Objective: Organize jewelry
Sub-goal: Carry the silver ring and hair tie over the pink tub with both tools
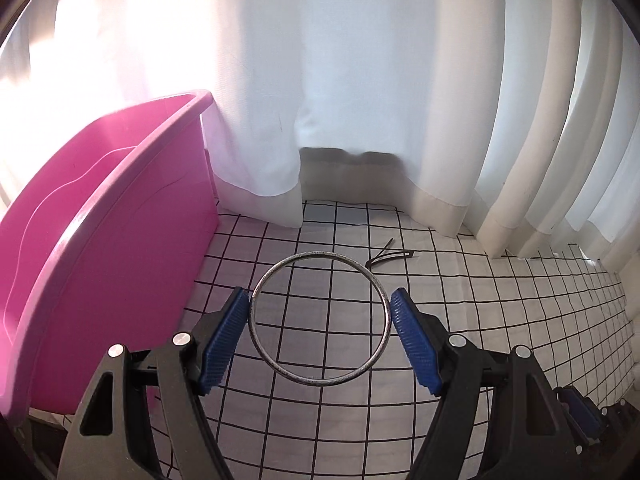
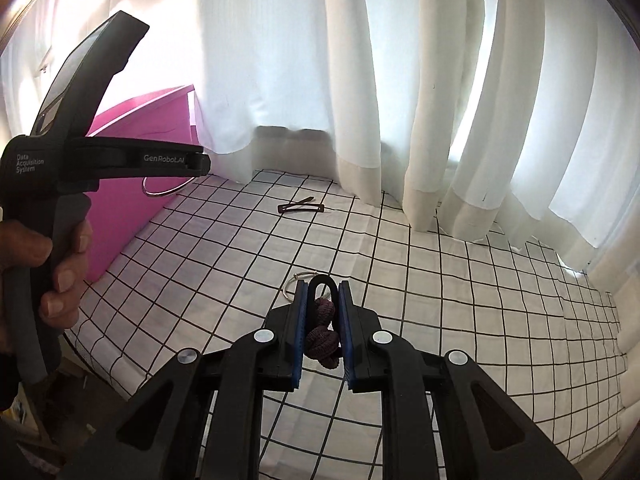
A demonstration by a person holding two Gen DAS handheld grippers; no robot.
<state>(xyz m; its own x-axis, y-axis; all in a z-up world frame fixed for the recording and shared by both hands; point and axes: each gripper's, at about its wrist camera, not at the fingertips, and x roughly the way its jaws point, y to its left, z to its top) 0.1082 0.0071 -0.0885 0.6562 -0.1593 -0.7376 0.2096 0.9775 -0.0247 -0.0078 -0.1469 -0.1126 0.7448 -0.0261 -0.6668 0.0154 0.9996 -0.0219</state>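
The left tongs (image 1: 320, 332) pinch a thin metal bangle (image 1: 319, 318) across its widest part, one blue pad (image 1: 222, 344) on each side, so the ring sits flat and open between them. It is held up beside the wall of a pink bin (image 1: 120, 248), which stands at the left on a white cloth with a black grid (image 1: 500, 320); the spot suggests the bangle is bound for the bin. The right tongs (image 2: 323, 328) are nearly pressed together on a dark knotted band with a black loop (image 2: 322, 332), low over the cloth. Just beyond their tips lies a small wire ring (image 2: 294, 286). A dark hair clip (image 2: 300, 207) lies farther back, near the white curtain (image 2: 280, 60).
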